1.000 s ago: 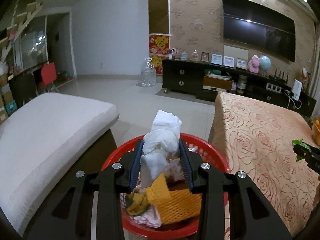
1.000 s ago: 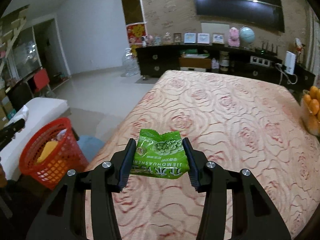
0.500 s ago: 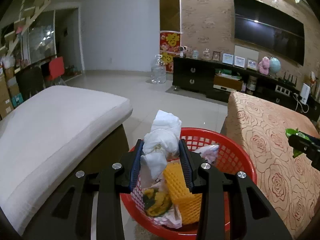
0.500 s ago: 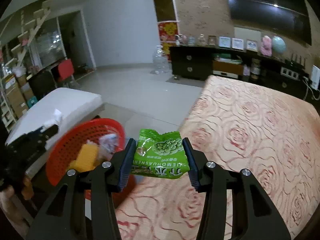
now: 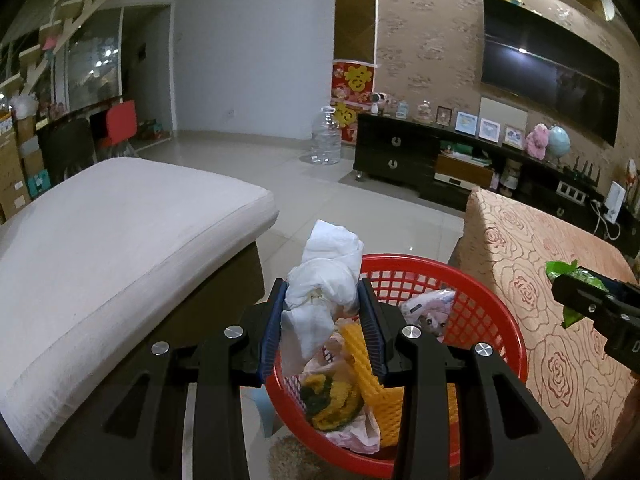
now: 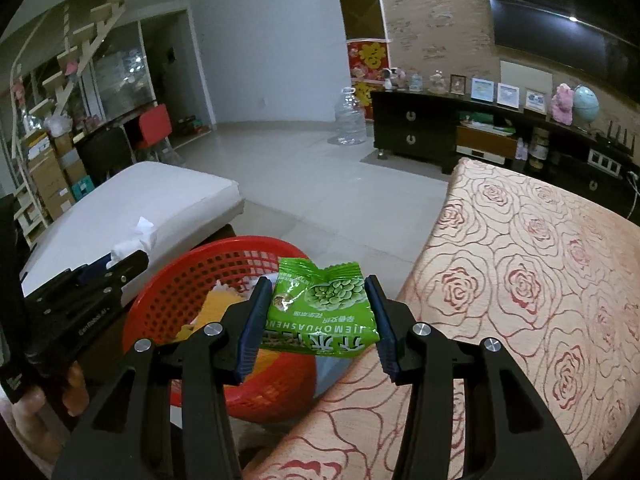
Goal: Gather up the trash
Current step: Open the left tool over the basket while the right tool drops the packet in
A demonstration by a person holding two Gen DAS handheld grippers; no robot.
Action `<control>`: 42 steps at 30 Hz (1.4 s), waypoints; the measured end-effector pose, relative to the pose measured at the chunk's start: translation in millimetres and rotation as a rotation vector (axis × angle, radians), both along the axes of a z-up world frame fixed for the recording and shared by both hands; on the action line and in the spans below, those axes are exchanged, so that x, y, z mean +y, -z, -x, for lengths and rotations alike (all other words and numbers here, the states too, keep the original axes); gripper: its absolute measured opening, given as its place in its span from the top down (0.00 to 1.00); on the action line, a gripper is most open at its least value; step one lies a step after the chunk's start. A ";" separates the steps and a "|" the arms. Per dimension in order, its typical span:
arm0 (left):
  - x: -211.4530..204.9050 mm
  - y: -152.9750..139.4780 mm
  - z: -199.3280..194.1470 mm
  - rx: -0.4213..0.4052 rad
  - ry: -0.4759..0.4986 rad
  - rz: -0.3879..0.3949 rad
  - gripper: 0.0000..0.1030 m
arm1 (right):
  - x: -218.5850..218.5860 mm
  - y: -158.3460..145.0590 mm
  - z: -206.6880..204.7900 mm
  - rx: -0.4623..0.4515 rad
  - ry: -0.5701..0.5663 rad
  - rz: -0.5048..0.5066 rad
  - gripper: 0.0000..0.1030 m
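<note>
L tool (image 5: 322, 322) is clamped on a crumpled white tissue wad (image 5: 324, 276), held just above the near-left rim of the red mesh basket (image 5: 484, 308). R tool (image 6: 318, 316) is clamped on a green snack packet (image 6: 322, 314), printed face up, held over the gap btwn the basket's right edge and the rose-patterned tabletop (image 6: 540, 300).

L wrist view looks down into the basket: yellow foam fruit net (image 5: 370, 364), yellow-green scrap (image 5: 328, 396), pink-white plastic bag (image 5: 428, 306) and more crumpled wrappers. It shows the R tool only as a black tip w/ a bit of green at the right edge. R wrist view shows the basket from the other side, mostly its mesh wall plus some yellow and white inside, and the L tool side-on w/ tissue poking out and a hand (image 6: 52, 400) under it. White cushion (image 5: 112, 232) sits just left of the basket
</note>
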State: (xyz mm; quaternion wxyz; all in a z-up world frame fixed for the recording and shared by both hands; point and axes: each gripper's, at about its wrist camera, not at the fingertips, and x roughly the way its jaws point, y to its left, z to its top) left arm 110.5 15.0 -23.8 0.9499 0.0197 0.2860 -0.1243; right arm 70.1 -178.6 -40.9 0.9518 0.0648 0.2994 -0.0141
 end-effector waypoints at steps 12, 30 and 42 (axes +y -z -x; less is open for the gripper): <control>-3.5 -11.1 -15.6 0.044 0.021 0.013 0.66 | 3.8 -14.7 -17.8 -0.017 -0.026 -0.018 0.55; -25.2 13.5 -21.7 0.072 0.057 -0.073 0.66 | 14.7 7.5 -44.1 0.022 -0.074 -0.083 0.55; -17.1 15.3 -20.8 0.096 0.068 -0.028 0.39 | 8.3 1.8 -36.7 0.009 -0.065 -0.089 0.55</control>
